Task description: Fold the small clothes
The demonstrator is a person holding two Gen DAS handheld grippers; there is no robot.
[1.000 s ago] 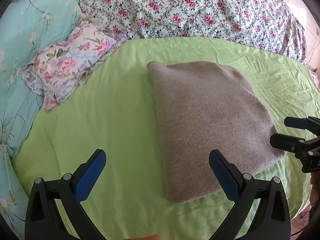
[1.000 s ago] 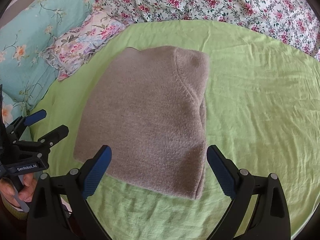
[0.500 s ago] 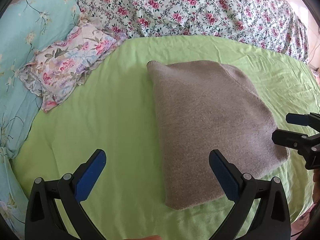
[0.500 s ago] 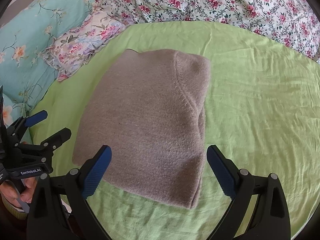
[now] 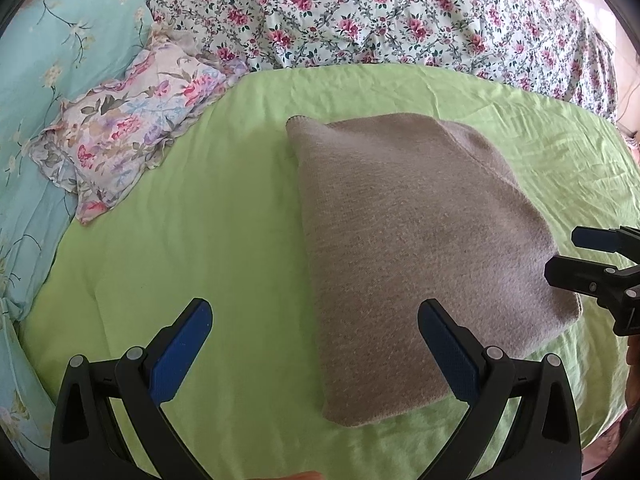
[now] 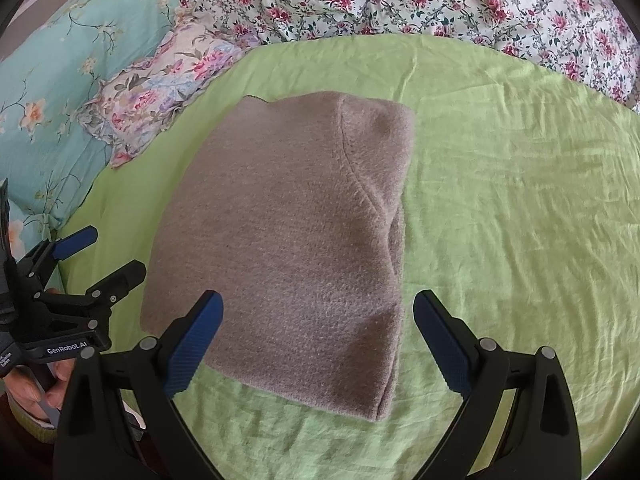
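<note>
We see the folded grey-brown knitted garment (image 5: 416,256) flat on the green bedsheet (image 5: 208,220); left gripper (image 5: 316,354) and right gripper (image 6: 318,340) gape empty, their bases cut off.

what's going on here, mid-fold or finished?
A person holds a handheld gripper in each hand over a green sheet on a bed. The grey knit garment lies on it folded into a compact rectangle. The left gripper and the right gripper are both open and hold nothing, poised near the garment's near edge. It looks folded, or close to it.
</note>
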